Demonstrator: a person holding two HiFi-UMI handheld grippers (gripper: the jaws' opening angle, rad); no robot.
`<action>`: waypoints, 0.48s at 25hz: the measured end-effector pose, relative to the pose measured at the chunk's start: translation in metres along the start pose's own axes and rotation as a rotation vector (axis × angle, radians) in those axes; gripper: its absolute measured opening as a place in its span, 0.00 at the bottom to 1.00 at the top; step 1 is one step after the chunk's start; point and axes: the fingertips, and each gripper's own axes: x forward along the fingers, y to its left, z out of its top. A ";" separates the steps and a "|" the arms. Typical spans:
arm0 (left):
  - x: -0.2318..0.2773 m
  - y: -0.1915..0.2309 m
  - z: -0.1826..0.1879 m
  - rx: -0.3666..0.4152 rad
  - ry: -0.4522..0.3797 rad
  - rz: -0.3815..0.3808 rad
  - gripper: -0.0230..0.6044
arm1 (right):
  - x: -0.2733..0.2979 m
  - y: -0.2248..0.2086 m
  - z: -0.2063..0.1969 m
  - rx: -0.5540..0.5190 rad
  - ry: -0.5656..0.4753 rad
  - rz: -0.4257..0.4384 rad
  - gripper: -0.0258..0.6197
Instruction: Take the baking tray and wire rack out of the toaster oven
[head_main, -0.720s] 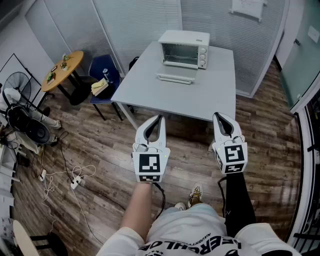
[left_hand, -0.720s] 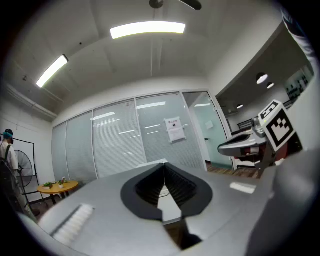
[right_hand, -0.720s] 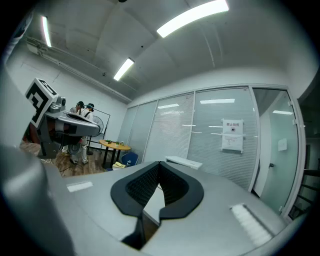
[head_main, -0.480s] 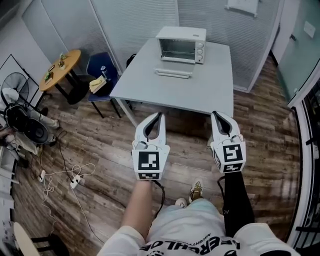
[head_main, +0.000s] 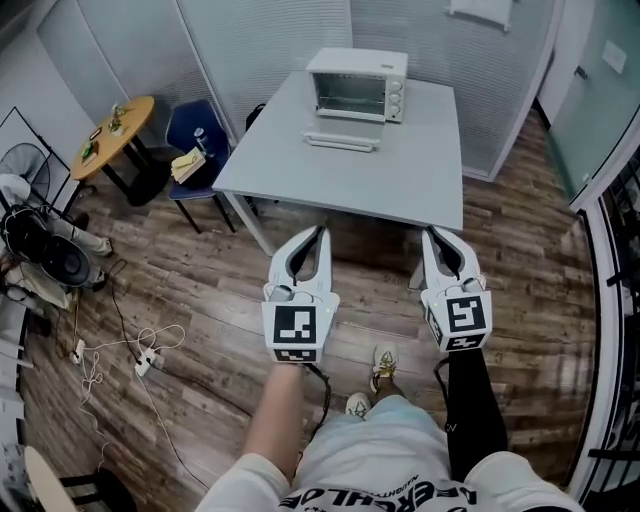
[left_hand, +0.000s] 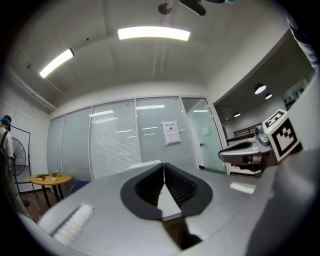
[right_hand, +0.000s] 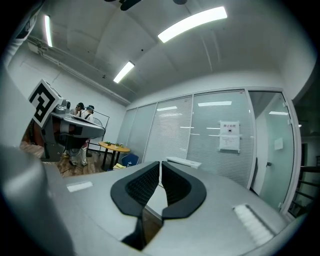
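Note:
A white toaster oven (head_main: 356, 83) stands at the far end of the grey table (head_main: 400, 185), its door (head_main: 342, 142) folded down in front. The tray and rack inside are too small to make out. My left gripper (head_main: 318, 232) and right gripper (head_main: 432, 233) hang level side by side over the wooden floor, short of the table's near edge. Both are shut with nothing between the jaws. The left gripper view has the left gripper (left_hand: 163, 167) pointing at the oven top (left_hand: 145, 163). The right gripper (right_hand: 160, 167) points the same way, the oven (right_hand: 184, 161) just beyond it.
A round wooden table (head_main: 120, 128) and a blue chair (head_main: 195, 150) stand left of the grey table. A fan (head_main: 35, 240) and loose cables (head_main: 150, 355) lie on the floor at the left. Glass partitions close the room behind. My shoes (head_main: 372, 378) show below the grippers.
The table and oven have slid slightly up and left in the head view. Both grippers keep their place in the picture and stay shut.

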 end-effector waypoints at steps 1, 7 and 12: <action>0.003 0.001 -0.001 0.001 0.002 0.001 0.13 | 0.004 -0.001 -0.003 0.007 0.004 -0.001 0.05; 0.021 0.006 -0.010 0.008 0.016 -0.008 0.13 | 0.029 -0.010 -0.011 0.036 0.007 -0.009 0.05; 0.046 0.018 -0.017 0.000 0.027 -0.010 0.13 | 0.055 -0.023 -0.023 0.040 0.025 0.006 0.06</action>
